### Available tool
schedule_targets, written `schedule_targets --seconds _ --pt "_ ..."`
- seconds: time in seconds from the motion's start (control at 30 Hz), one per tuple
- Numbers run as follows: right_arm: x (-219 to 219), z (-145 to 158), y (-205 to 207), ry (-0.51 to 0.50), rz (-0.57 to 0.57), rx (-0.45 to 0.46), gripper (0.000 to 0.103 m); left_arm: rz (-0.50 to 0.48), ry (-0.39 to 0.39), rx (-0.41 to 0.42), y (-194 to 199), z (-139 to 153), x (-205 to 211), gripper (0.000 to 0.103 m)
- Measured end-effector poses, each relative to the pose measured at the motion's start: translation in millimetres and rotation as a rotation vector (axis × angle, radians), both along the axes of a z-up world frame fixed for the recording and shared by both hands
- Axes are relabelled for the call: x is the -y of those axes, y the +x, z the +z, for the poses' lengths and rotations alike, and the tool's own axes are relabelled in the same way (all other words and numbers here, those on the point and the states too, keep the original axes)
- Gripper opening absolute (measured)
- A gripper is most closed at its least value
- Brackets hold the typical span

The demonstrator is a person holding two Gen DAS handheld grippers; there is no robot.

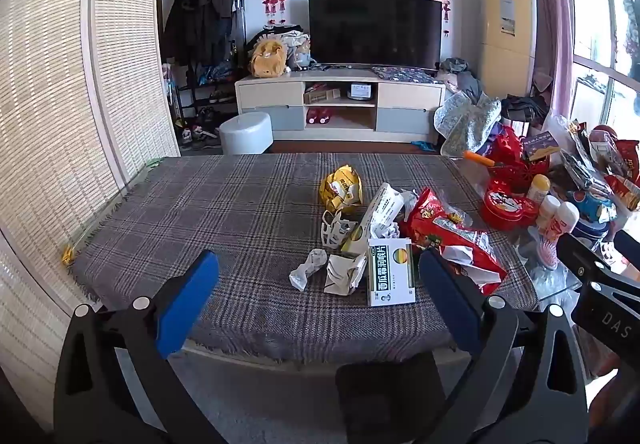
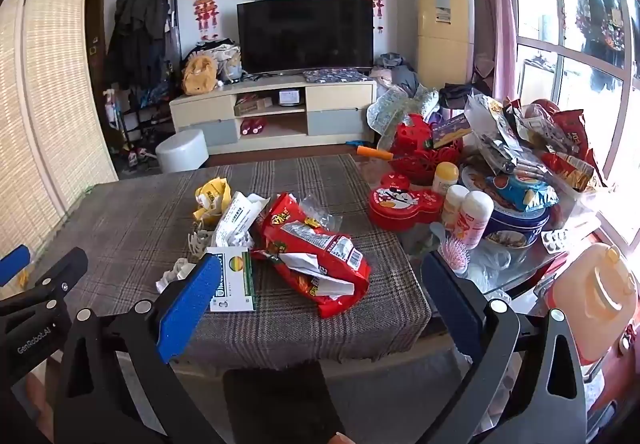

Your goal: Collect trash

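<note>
Trash lies in a loose pile on the plaid tablecloth point(image 1: 200, 212): a white-and-green medicine box point(image 1: 391, 271), a red snack bag point(image 1: 452, 240), a yellow crumpled wrapper point(image 1: 340, 186), crumpled white paper point(image 1: 308, 268) and a torn paper carton point(image 1: 345, 275). My left gripper point(image 1: 320, 280) is open and empty, held at the table's near edge in front of the pile. My right gripper point(image 2: 320, 286) is open and empty, just before the red snack bag point(image 2: 316, 252) and the medicine box point(image 2: 236, 280). The yellow wrapper point(image 2: 212, 198) lies behind them.
Right of the cloth, a glass table holds a red tin point(image 2: 400, 202), white bottles point(image 2: 474, 218), a blue tin point(image 2: 516, 220), a pink brush point(image 2: 454, 248) and piled snack bags point(image 2: 552, 148). An orange jug point(image 2: 596, 296) stands at the right. A TV stand point(image 1: 340, 104) and white stool point(image 1: 246, 132) lie beyond.
</note>
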State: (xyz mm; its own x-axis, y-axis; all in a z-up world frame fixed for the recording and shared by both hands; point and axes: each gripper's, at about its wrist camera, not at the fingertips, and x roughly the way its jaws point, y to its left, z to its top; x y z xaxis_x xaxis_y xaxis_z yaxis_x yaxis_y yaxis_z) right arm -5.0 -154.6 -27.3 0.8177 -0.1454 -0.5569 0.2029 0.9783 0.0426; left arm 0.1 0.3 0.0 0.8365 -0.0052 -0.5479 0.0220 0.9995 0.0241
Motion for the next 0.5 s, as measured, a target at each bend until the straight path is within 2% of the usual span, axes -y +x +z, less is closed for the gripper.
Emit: schedule_targets --seconds 0.27,0.3,0.5 --pt "-3.1 0.0 0.0 -0.025 -0.010 0.012 0.100 -0.005 0.006 -0.004 3.3 -2.0 -0.9 0.095" --pt "-8.4 -7.3 0.0 -0.022 0.006 0.012 0.100 -0.002 0.007 0.004 0.1 0.0 0.5 0.095" --pt "-4.1 -3.0 0.8 -0.007 0.013 0.006 0.100 -0.001 0.009 0.005 -1.4 1.4 1.8 0.095"
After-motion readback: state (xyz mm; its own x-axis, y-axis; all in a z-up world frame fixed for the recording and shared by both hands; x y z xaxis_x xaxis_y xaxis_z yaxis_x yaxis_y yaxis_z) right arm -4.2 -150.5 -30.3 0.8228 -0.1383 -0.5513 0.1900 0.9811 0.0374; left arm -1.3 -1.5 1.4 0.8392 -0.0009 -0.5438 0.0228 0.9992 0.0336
